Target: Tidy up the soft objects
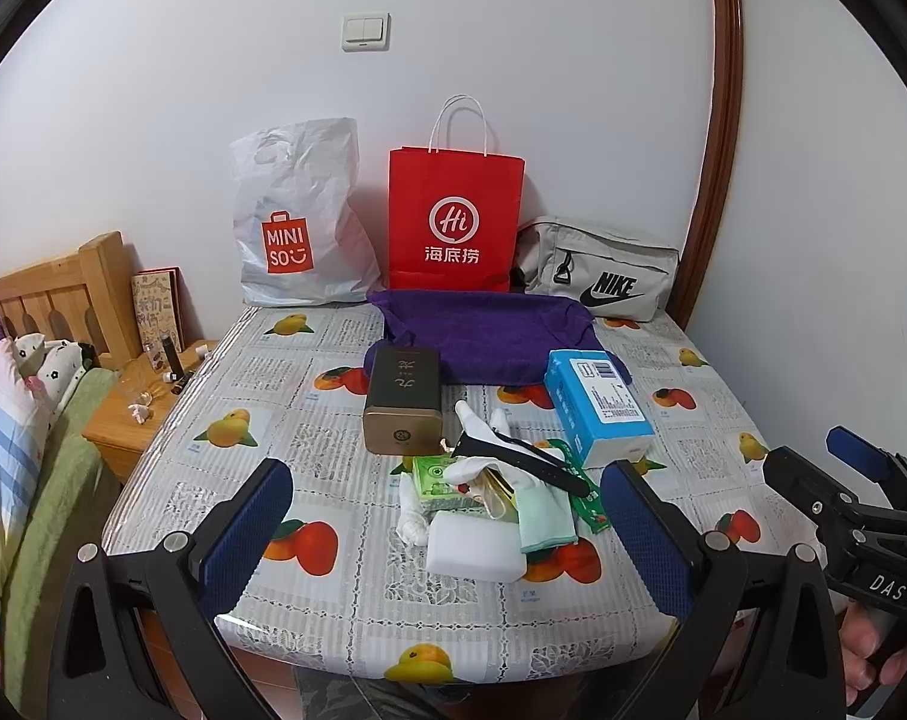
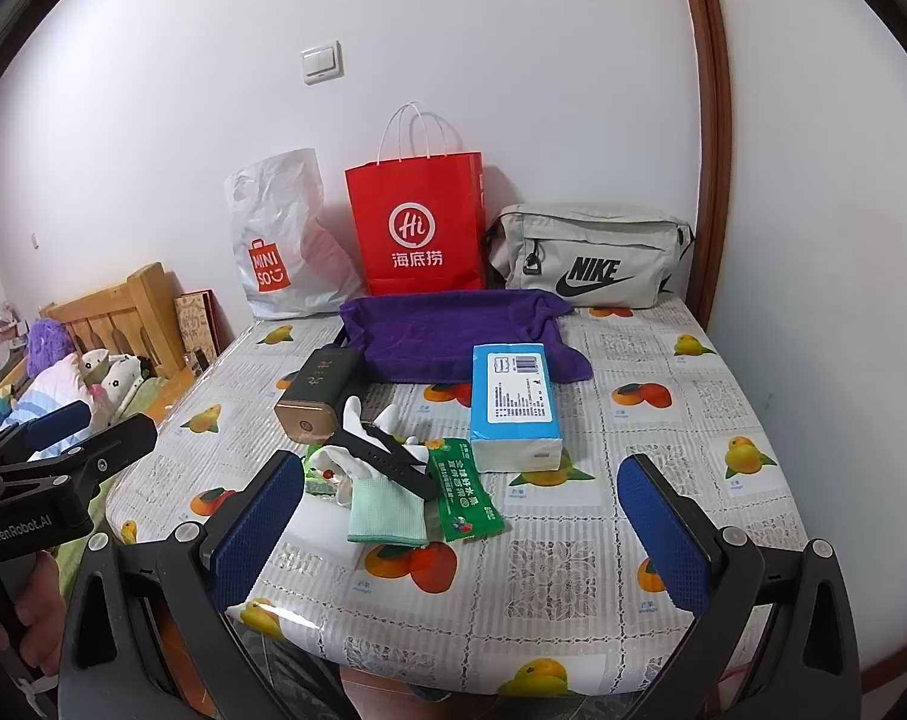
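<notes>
**Both grippers spread wide above the cluttered tabletop**

The left hand-held gripper [image 1: 447, 531] sits at the bottom of its frame, blue pads wide apart, gripping nothing; the right hand-held gripper [image 2: 462, 531] is likewise spread and bare at the bottom of its own view. At centre frame, on the fruit-print tabletop [image 1: 333, 600], lies a heap: a white cotton glove with a mint-green cuff [image 2: 381, 510], a black strap [image 2: 387, 459] across it, a green foil snack packet [image 2: 462, 495] just beside, a white foam block [image 1: 474, 546] in front. Behind it lie a dark olive tin [image 1: 402, 399] and a blue tissue pack [image 2: 513, 402]; further back a purple towel [image 1: 483, 339]; along the wall a white plastic Miniso bag [image 1: 297, 222], a red paper carrier bag [image 1: 456, 222] and a grey Nike pouch [image 2: 591, 258].
</notes>
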Motion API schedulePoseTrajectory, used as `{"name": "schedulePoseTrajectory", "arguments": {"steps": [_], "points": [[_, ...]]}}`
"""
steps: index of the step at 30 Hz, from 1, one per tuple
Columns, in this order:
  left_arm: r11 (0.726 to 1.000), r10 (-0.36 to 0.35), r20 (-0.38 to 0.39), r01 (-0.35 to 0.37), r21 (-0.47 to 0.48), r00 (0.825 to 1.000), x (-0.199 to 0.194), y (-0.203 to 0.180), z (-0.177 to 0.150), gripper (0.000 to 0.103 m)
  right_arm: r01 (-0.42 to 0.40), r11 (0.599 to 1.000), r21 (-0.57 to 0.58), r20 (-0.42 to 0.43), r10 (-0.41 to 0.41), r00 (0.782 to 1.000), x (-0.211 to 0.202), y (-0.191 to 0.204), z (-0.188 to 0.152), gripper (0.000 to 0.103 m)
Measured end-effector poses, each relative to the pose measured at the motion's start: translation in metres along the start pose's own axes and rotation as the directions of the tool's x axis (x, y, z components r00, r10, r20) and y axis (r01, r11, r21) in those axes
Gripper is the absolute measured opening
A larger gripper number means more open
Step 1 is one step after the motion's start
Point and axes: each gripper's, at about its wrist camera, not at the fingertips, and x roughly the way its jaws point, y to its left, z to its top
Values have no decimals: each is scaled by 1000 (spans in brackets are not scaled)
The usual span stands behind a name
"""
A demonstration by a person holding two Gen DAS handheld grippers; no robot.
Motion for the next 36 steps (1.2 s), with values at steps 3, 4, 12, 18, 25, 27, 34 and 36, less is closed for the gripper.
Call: {"name": "schedulePoseTrajectory", "arguments": {"steps": [3, 4, 12, 18, 25, 27, 34, 36], "points": [[1000, 2, 0, -2, 1, 1000, 0, -1, 0, 103, 0, 1000, -2, 0, 0, 1000, 0, 0, -1, 103], [1000, 1, 0, -1, -1, 1000, 0, -1, 0, 103, 1, 1000, 0, 0, -1, 1000, 1, 0, -1, 103], [1000, 12, -26, -12, 3, 1000, 13, 0, -3, 103, -4, 1000, 2, -25, 4, 1000, 9, 2, -3, 103], [999, 42, -78, -44, -20, 996, 41, 12, -7, 103, -17, 1000, -7, -69, 17, 997, 33, 0, -9, 103], [997, 69, -141, -74, -35, 988, 74, 25, -16, 103, -43, 999, -31, -127, 39, 991, 71, -1, -22, 103], [996, 71, -158, -78, -39, 985, 85, 28, -20, 103, -47, 998, -36, -152, 41, 988, 83, -1, -27, 102], [996, 62, -245, -75, -44, 967, 126, 35, -38, 103, -106, 994, -38, -223, 95, 970, 127, -2, -48, 97], [998, 31, -272, -47, -50, 962, 137, 34, -44, 102, -105, 993, -51, -243, 90, 966, 137, -2, -52, 97]]}}
